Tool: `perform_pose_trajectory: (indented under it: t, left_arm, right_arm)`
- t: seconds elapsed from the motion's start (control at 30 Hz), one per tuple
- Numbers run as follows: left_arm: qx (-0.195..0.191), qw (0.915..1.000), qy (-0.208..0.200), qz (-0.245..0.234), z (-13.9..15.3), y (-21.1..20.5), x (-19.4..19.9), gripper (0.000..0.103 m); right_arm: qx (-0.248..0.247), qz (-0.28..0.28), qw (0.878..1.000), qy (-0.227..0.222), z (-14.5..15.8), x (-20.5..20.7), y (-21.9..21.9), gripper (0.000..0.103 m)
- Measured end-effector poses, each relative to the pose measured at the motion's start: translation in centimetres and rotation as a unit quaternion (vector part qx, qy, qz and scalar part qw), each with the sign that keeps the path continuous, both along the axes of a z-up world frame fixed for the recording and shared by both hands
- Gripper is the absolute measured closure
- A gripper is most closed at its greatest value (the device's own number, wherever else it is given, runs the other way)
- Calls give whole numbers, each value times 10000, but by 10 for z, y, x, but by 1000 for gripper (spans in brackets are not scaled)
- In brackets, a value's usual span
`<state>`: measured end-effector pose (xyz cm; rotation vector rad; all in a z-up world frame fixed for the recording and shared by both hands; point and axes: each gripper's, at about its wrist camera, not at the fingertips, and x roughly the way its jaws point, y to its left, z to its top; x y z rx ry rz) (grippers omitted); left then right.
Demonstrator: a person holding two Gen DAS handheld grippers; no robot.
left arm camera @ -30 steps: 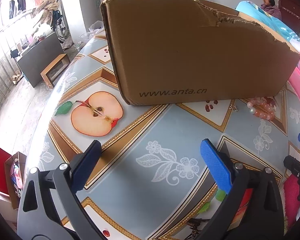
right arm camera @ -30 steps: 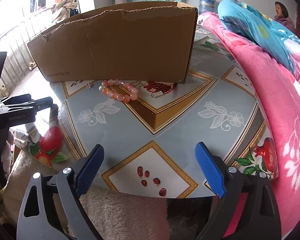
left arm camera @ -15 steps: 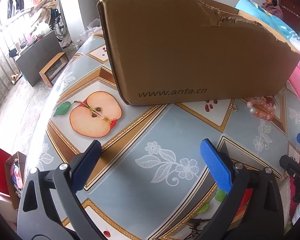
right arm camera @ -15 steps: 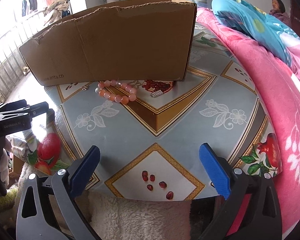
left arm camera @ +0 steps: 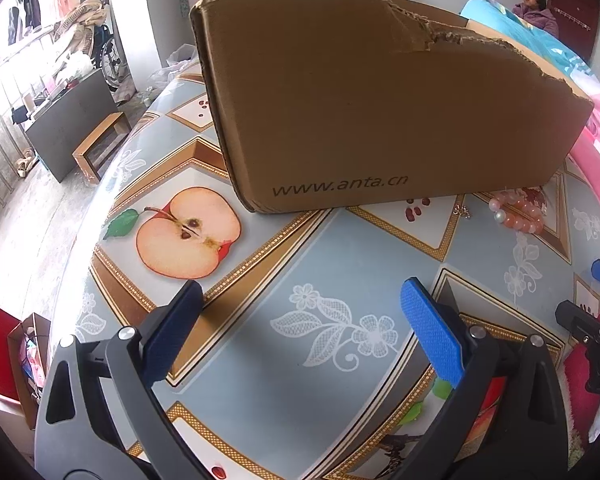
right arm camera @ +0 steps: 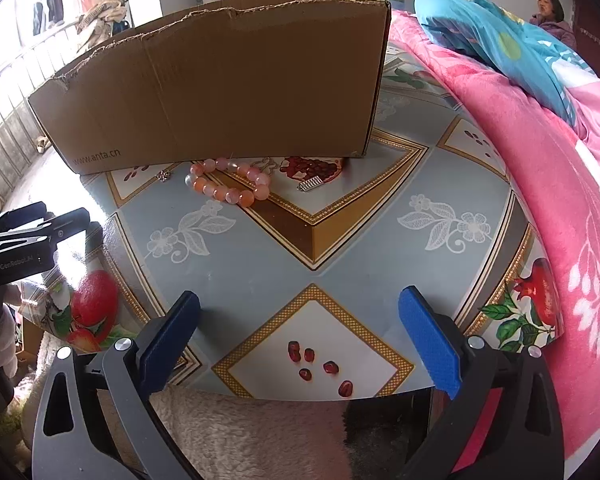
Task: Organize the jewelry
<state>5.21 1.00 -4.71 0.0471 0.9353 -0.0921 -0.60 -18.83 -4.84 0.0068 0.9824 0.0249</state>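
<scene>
While both grippers' jaws gape empty, bead bracelet (right arm camera: 229,182) lies flat, long axis left-right, against cardboard box (right arm camera: 220,88)

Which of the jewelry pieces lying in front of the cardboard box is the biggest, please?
The pink bead bracelet; the small silver charm to its left and the silver clasp to its right are tiny beside it.

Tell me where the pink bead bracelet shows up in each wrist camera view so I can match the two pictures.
Left wrist: the bead bracelet lies at the far right, just off the cardboard box's lower right corner.
Right wrist: the bead bracelet lies upper centre-left on the table, right in front of the cardboard box.
Shared landmark: the box's printed web address, left of the bracelet in both.
</scene>
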Motion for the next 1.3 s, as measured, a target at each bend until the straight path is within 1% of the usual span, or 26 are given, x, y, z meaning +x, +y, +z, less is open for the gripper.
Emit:
perform_pose_trajectory:
  t: [0.3,0.4,0.5,0.77,0.9,0.97,1.13,1.23,1.3]
  left_arm:
    - [1,9998,128,160,0,1,2,7]
    - [7,9997,105,216,-1,1,1,7]
    - [31,9998,58,193,-1,0,-1,7]
    - [41,9999,124,81,-1,-2,2,7]
    - [54,10000,13,35,-1,-2,0,7]
    - [31,10000,-25,37,-1,-1,-2,7]
    - [-8,9998,-209,-51,-2,1,-8,7]
    - [-25,9992,-318,-245,-2,2,-10,7]
    - [-135,9984,-398,-372,1,1,-13,8]
  right_arm:
    - [-29,-128,9998,140,-1,3,1,6]
    - [-36,-135,9998,141,-1,3,1,6]
    - [-16,-103,9998,150,-1,1,1,6]
    - [-84,63,9999,51,2,-7,4,6]
    - [136,71,9995,-271,16,-17,5,6]
    - [373,133,9983,-430,25,-21,5,6]
    - [795,548,9921,-800,45,-23,18,7]
    - [928,753,9879,-990,54,-20,26,15]
    - [946,790,9868,-1050,56,-17,31,21]
